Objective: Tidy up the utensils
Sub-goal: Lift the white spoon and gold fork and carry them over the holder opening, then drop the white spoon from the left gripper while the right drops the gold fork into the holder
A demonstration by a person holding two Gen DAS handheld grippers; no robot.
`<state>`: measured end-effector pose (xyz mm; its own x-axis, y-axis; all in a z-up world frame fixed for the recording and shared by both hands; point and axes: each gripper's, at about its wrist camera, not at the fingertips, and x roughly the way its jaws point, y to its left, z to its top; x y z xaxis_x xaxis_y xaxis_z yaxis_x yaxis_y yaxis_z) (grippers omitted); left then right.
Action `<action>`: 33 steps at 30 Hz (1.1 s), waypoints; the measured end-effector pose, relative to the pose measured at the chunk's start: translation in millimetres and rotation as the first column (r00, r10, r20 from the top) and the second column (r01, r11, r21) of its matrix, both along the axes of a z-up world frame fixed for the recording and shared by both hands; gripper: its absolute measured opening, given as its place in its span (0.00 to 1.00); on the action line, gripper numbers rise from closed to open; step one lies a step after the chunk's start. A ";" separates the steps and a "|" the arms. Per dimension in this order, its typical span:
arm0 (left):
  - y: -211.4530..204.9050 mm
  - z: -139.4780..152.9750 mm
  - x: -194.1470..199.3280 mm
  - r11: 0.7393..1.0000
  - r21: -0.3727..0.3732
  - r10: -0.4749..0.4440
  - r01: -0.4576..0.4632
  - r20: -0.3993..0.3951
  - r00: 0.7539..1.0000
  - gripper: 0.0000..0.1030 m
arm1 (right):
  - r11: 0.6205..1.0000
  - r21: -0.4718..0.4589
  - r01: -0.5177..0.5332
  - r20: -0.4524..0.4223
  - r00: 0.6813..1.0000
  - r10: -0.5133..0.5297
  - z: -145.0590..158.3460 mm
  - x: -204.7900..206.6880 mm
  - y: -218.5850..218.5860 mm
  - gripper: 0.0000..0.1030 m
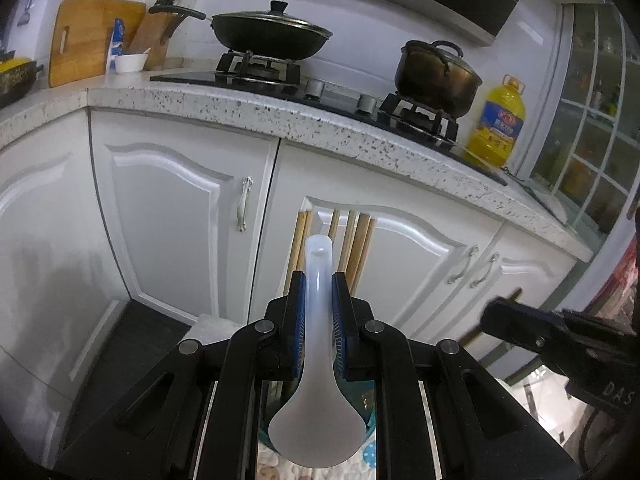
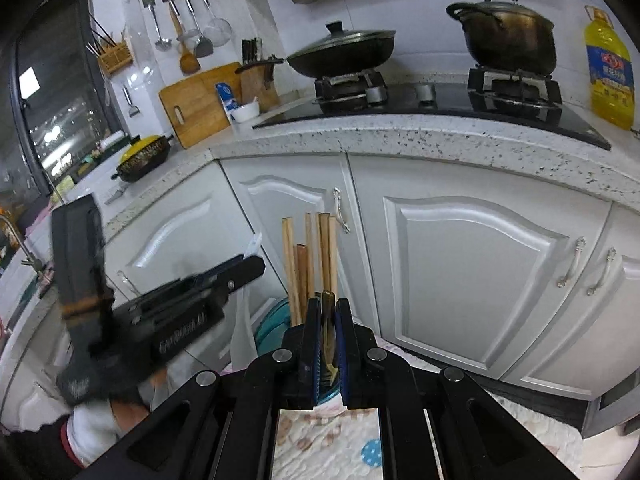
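Note:
My left gripper (image 1: 319,280) is shut on the handle of a white translucent rice spoon (image 1: 318,424), bowl end toward the camera. Behind it stand several wooden chopsticks (image 1: 356,240) in a teal holder (image 1: 370,424). My right gripper (image 2: 329,306) is shut on a gold-coloured fork (image 2: 328,340), tines toward the camera. The chopsticks (image 2: 310,256) stand just behind it in the teal holder (image 2: 272,324). The left gripper shows at the left of the right wrist view (image 2: 224,280); the right gripper shows at the right of the left wrist view (image 1: 520,328).
White cabinet doors (image 1: 172,216) face me under a speckled counter (image 1: 248,104). On the hob stand a lidded wok (image 1: 272,32) and a dark pot (image 1: 438,76); a yellow oil bottle (image 1: 498,124) is beside it. A patterned cloth (image 2: 328,440) lies below.

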<state>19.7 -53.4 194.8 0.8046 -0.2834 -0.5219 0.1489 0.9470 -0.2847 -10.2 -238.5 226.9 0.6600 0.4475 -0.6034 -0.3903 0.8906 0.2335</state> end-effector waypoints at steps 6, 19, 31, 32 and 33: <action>-6.3 -20.8 4.6 0.999 0.003 0.039 -0.039 0.006 0.999 0.11 | 1.000 -0.005 -0.003 -0.038 0.999 0.003 -20.7 18.9 3.3 0.06; -20.1 -46.2 -2.4 0.997 0.040 0.062 -0.064 0.038 0.997 0.11 | 1.000 0.022 -0.022 -0.105 0.994 0.024 -46.0 33.7 4.2 0.06; -15.0 -62.9 -24.6 0.998 0.052 0.023 -0.021 -0.049 0.999 0.11 | 0.999 0.043 -0.012 -0.200 0.980 0.020 -77.6 48.1 3.9 0.06; -14.5 -63.7 -26.0 0.999 0.051 0.021 -0.019 -0.055 0.998 0.11 | 0.999 0.047 -0.004 -0.207 0.978 0.013 -80.9 48.8 3.3 0.06; -14.4 -63.9 -27.8 0.998 0.053 0.020 -0.016 -0.058 0.998 0.11 | 0.998 0.056 0.004 -0.214 0.977 0.008 -82.9 49.0 1.8 0.06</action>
<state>-8.2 -67.9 130.9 0.7770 -0.2400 -0.5819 0.1162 0.9633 -0.2421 38.8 -236.7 144.0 0.5168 0.4859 -0.7049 -0.3278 0.8729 0.3614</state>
